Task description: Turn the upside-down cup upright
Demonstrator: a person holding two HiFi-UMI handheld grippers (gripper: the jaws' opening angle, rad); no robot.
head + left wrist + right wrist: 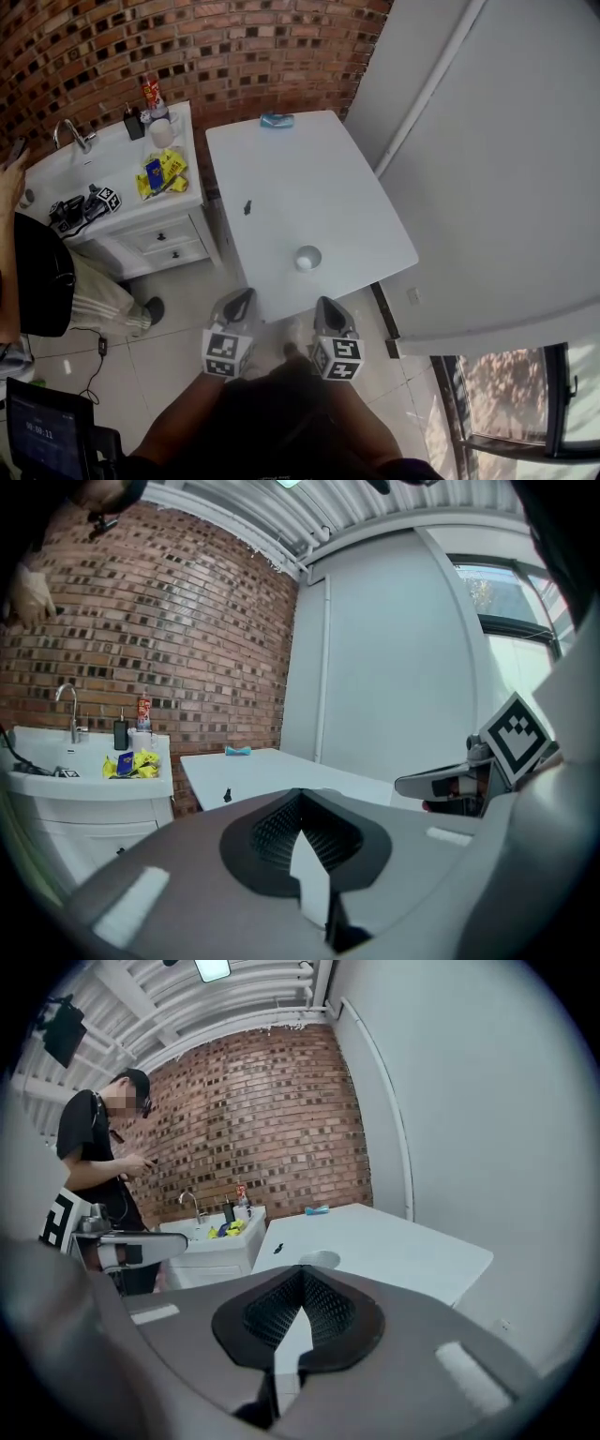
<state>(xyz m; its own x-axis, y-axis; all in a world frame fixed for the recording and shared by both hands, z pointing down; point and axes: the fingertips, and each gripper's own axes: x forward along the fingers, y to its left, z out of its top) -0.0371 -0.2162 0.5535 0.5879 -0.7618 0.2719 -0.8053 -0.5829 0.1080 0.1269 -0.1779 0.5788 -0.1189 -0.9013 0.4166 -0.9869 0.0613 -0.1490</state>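
A small white cup (307, 258) stands on the white table (281, 178) near its front edge; it looks upside down. In the right gripper view the cup (319, 1259) peeks just over the jaws. My left gripper (234, 307) and right gripper (330, 315) hang side by side just short of the table's front edge, close to my body. Both are shut with nothing in them, the cup a little ahead between them. The left gripper (300, 794) has its own jaws hiding the cup in its view. The right gripper (302, 1271) points at the table.
A white sink cabinet (141, 220) with a tap, bottles and yellow packets (161, 173) stands left of the table. A teal object (277, 120) lies at the table's far edge, a small dark thing (247, 207) mid-table. A person (42, 272) stands at left. White wall at right.
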